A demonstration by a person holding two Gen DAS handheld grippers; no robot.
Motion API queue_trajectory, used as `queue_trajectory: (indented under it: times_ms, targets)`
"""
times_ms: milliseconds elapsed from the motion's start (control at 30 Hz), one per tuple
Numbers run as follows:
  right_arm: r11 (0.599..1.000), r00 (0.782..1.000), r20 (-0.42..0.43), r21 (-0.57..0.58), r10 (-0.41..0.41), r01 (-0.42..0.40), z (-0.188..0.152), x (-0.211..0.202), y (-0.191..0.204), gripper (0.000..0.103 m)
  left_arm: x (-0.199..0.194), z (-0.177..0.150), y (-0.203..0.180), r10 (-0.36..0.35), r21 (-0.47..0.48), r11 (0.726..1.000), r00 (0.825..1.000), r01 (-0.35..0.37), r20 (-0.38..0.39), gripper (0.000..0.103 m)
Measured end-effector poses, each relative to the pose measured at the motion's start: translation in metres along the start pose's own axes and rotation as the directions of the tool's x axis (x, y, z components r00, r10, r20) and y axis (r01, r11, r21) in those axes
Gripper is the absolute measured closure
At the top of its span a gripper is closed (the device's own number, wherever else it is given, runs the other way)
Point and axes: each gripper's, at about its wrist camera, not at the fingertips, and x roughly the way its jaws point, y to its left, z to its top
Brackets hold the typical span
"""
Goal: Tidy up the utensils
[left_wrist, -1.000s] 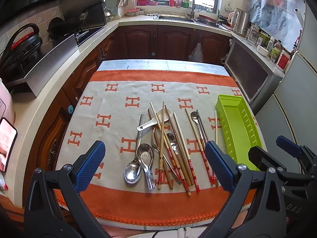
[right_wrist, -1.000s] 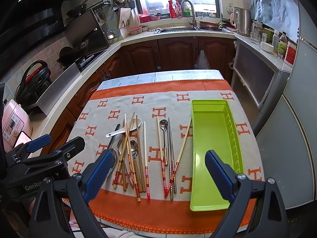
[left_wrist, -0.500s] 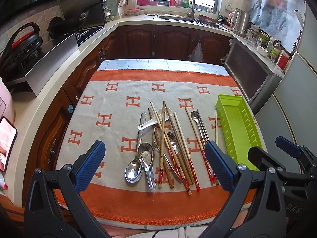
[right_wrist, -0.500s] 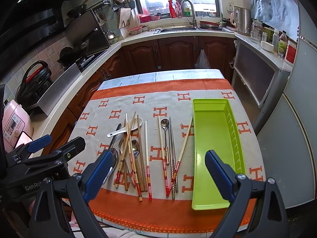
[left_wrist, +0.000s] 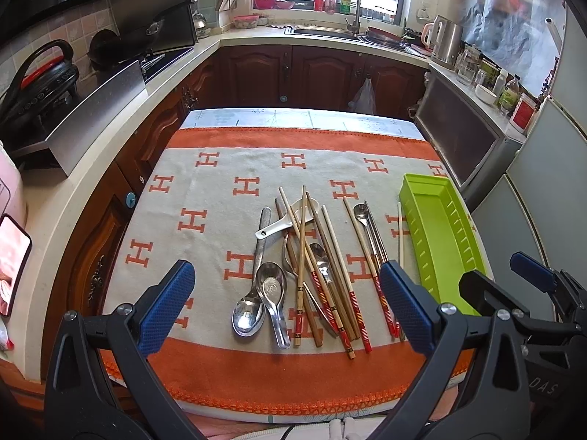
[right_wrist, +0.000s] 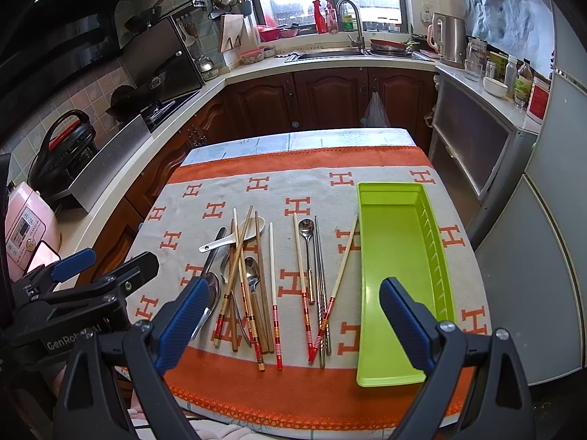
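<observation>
Utensils (left_wrist: 312,275) are lying loose on the cloth (right_wrist: 234,190), apparently awaiting sorting into the green tray (right_wrist: 400,242), which is sitting empty. The left gripper (left_wrist: 286,308) and right gripper (right_wrist: 293,326) are both hanging released, holding nothing; spoons and chopsticks are lying ahead between their jaws, untouched.

Wooden chopsticks with red ends (right_wrist: 272,293), shiny metal spoons (left_wrist: 249,315) and one white scoop spoon (left_wrist: 284,220) lie flat in a messy pile on the orange and grey cloth, just beside an empty long green plastic tray (right_wrist: 396,256).
</observation>
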Motion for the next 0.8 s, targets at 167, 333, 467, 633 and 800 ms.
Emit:
queue_trajectory:
  times_ms: [167,333,467,633,800]
  targets:
    - [1.000,1.000,-0.013,-0.020,0.005,-0.005,-0.001,0.002,0.008,0.010,0.000,-0.003,0.001,0.000,-0.006,1.000,1.000,0.000,-0.008,0.003]
    - [0.998,1.000,0.003,-0.051,-0.022,0.022,0.007,0.001,0.008,0.018,0.003,0.001,0.008,-0.003,0.004,1.000,1.000,0.003,0.003,0.003]
    - [0.997,0.999,-0.002,-0.074,-0.033,0.032,0.019,0.006,0.008,0.030,0.003,0.015,0.025,0.023,-0.011,1.000,0.999,-0.023,0.040,0.003]
    - [0.996,0.999,-0.041,-0.080,0.029,-0.032,0.037,0.021,0.009,0.041,0.004,0.036,0.051,-0.006,-0.013,1.000,0.999,0.007,0.044,0.003]
    - [0.993,0.995,-0.074,-0.092,0.072,-0.078,0.055,0.045,0.018,0.046,0.009,0.053,0.078,0.011,-0.024,1.000,0.998,-0.010,0.054,0.003]
